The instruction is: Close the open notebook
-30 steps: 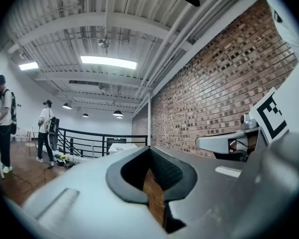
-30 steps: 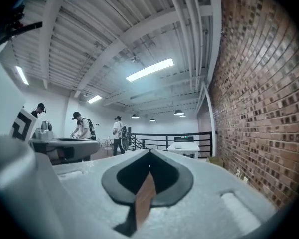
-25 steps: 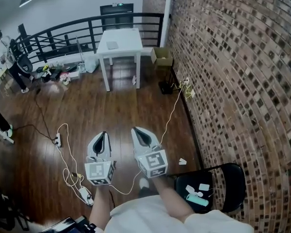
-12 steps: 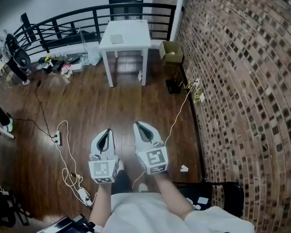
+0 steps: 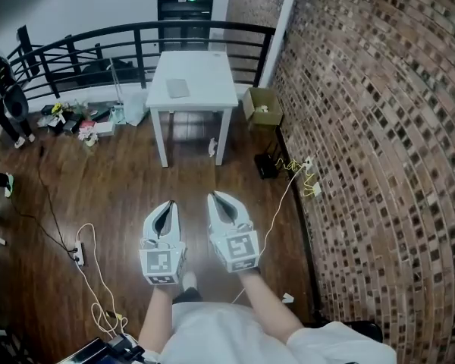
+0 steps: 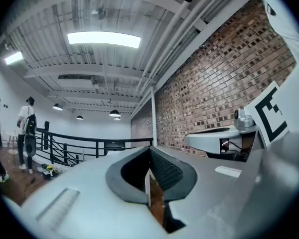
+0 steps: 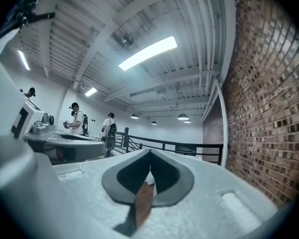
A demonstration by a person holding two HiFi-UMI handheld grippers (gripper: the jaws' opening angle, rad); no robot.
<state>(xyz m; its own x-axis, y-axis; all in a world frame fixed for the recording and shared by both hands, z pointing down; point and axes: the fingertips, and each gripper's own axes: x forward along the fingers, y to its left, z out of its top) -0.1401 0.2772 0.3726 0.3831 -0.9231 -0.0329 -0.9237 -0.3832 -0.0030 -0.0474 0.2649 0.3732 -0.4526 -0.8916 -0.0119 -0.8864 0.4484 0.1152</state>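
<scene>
A small pale notebook (image 5: 177, 88) lies on the white table (image 5: 208, 78) far ahead across the wooden floor; it is too small to tell how its pages stand. My left gripper (image 5: 169, 204) and right gripper (image 5: 212, 197) are held side by side, level, well short of the table. Both are shut with nothing between the jaws. In the left gripper view the left gripper's (image 6: 149, 152) tips meet, and in the right gripper view the right gripper (image 7: 149, 156) looks the same. Neither gripper view shows the notebook.
A brick wall (image 5: 379, 127) runs along the right, with a white pillar (image 5: 283, 29). A cardboard box (image 5: 259, 106) and a black item (image 5: 267, 165) sit by the wall. A black railing (image 5: 136, 36) stands behind the table. White cables (image 5: 87, 268) trail on the floor; clutter (image 5: 76, 120) lies left.
The table with the notebook has come closer and larger in the head view. The black chair at lower right has slipped out of view. Both grippers stay shut, side by side.
</scene>
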